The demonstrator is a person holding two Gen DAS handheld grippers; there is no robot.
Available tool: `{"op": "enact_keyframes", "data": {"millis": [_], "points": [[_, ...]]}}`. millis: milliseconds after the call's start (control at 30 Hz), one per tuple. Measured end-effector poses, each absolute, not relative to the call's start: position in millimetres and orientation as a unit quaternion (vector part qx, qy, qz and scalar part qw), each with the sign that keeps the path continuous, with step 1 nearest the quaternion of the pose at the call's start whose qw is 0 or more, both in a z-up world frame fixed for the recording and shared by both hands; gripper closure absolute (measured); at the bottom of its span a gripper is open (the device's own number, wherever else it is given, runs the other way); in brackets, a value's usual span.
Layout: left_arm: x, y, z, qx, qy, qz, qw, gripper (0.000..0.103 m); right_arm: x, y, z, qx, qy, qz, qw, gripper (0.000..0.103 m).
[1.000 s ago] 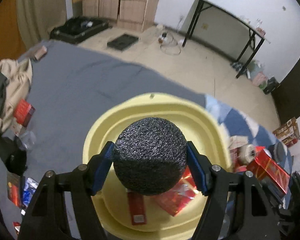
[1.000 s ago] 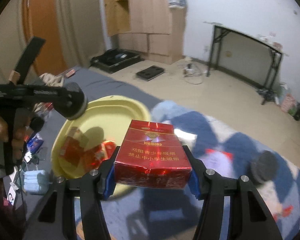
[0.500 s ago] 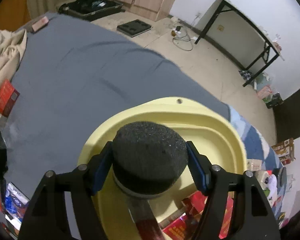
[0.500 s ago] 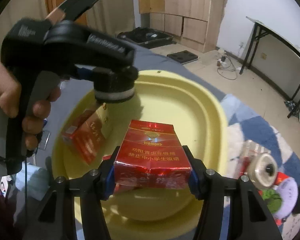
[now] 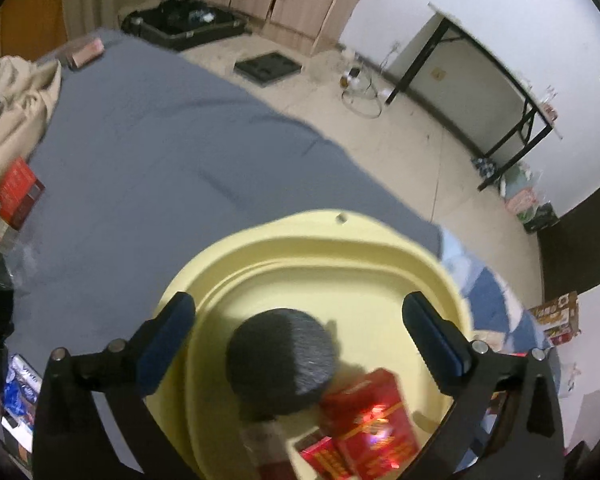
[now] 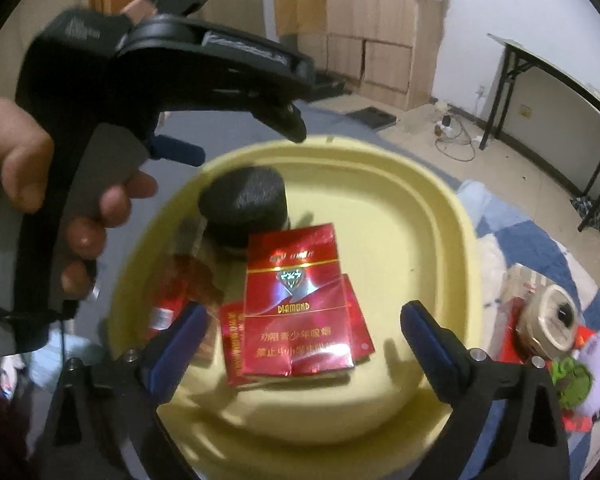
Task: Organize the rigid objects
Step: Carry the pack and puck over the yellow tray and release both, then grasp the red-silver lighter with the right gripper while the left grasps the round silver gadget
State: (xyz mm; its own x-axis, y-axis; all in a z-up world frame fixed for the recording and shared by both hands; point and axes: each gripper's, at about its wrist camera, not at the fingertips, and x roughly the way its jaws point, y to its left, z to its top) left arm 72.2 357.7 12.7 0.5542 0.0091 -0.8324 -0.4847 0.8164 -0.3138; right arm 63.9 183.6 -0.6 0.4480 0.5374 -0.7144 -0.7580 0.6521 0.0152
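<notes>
While both pairs of tongs hang over the basin, this is how things lie:

Left tongs: the left gripper (image 5: pixel 298 336) is opening, its blue-padded jaws spread wide and pressing on nothing; a person's hand (image 6: pixel 40 196) grips its black handle, seen from the right wrist camera.

Right tongs: the right gripper (image 6: pixel 304 344) is opening too, jaws wide apart, pads clear of the pack that lies between them.

Black puck: the round black foam-topped puck (image 5: pixel 280 360) sits inside the basin, below and between the left jaws, touching neither pad; its edge rests against the red packs.

Red pack: the glossy red cardboard cigarette pack with a diamond emblem (image 6: pixel 298 300) lies flat in the basin on top of other red packs (image 6: pixel 236 344), its far end just beside the puck.

Basin: the pale yellow plastic basin with rounded corners (image 5: pixel 312 236) holds all of these and rests on the grey bedsheet (image 5: pixel 140 152).

Right of basin: a roll of brown tape (image 6: pixel 552 320) and a purple and green plush toy (image 6: pixel 584 364) lie on a blue and white patterned cloth (image 6: pixel 540 240).

Far edge: another red box (image 5: pixel 18 192) lies beside a beige garment (image 5: pixel 16 108).
</notes>
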Motion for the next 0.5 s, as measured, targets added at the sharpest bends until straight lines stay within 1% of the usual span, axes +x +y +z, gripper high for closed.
{"op": "enact_keyframes", "data": {"millis": [33, 167, 300, 400, 500], "points": [[72.0, 350.7, 21.3, -0.261, 0.445, 0.143, 0.845, 0.000, 61.2, 175.3, 4.6, -0.145, 0.352, 0.383, 0.841, 0.000], [77.0, 305.4, 47.7, -0.230, 0.445, 0.103, 0.860, 0.000, 51.5, 129.0, 20.5, -0.112, 0.345, 0.354, 0.862, 0.000], [85.3, 232.1, 72.5, -0.175, 0.444, 0.036, 0.878, 0.000, 43.2, 60.6, 35.2, -0.086, 0.344, 0.310, 0.882, 0.000], [88.1, 187.5, 80.0, -0.144, 0.444, -0.002, 0.885, 0.000, 36.7, 0.9, 42.9, -0.081, 0.335, 0.268, 0.900, 0.000], [81.4, 156.5, 75.7, -0.131, 0.447, -0.014, 0.885, 0.000, 34.6, -63.7, 47.8, -0.078, 0.330, 0.222, 0.914, 0.000]]}}
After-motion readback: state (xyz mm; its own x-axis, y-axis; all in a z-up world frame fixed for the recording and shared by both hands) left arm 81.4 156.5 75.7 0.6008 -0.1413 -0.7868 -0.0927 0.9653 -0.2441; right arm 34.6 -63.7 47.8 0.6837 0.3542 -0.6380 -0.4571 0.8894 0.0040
